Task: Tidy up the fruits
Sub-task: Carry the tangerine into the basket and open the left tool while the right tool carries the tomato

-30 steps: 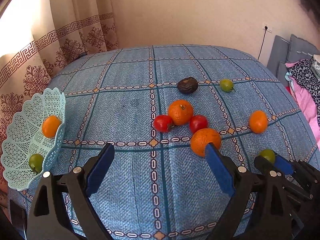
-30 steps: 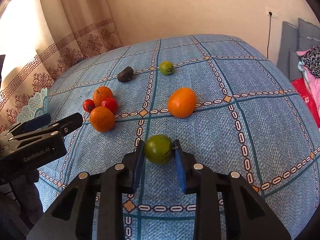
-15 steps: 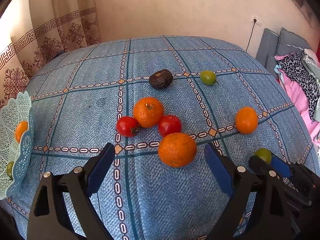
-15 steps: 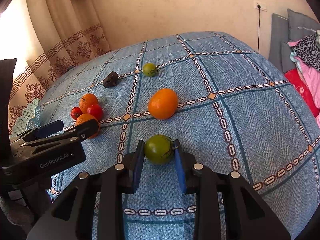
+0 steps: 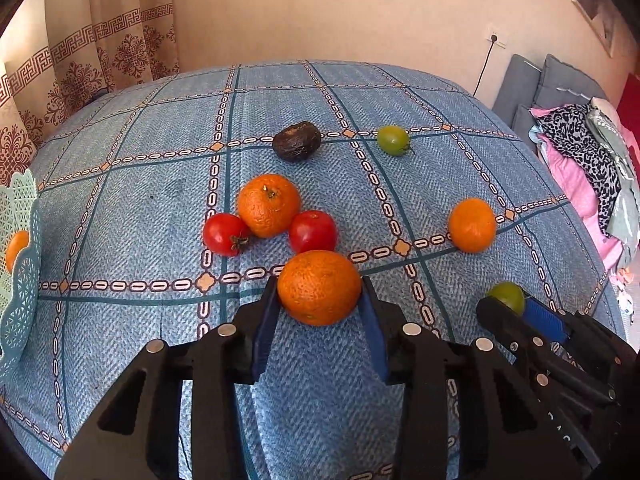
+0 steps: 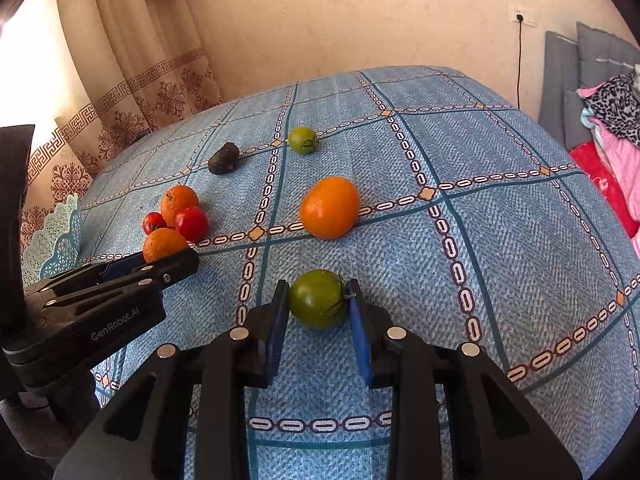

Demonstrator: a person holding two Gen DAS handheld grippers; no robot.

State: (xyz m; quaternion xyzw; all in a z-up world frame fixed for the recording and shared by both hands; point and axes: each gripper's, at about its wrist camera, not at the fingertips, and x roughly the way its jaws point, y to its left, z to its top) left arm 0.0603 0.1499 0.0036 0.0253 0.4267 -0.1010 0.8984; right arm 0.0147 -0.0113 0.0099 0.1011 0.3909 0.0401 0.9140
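Both of my hand-held grippers are loaded: my left hand-held gripper [image 5: 319, 294] has its blue pads pressed against the flanks of a large orange [image 5: 319, 287], and my right hand-held gripper [image 6: 318, 300] is pinching a green tomato [image 6: 317, 298] across its middle. Everything lies on the blue patterned bedspread [image 5: 132, 208], which looks soft and yielding, so round fruit could roll on it once nudged.

At the far left edge stands the pale green lattice basket [image 5: 18, 280] with an orange fruit [image 5: 16, 249] already inside; I take that as where the fruit goes.

My orange sits low in the left view, touching the red tomato [image 5: 313, 231] just behind it. Its pebbled rind should give good friction and it is firm, so a hold across the widest part suits it. A second orange [image 5: 268, 205] rests between that red tomato and another red tomato [image 5: 225, 234]; a smoother orange [image 5: 472, 225] lies well apart to the right. Farther back are a dark wrinkled fruit, perhaps an avocado [image 5: 297, 141], and a small green tomato [image 5: 393, 140].

The tomato I hold is slick-skinned and bruises easily, I judge, so light pressure is wise.
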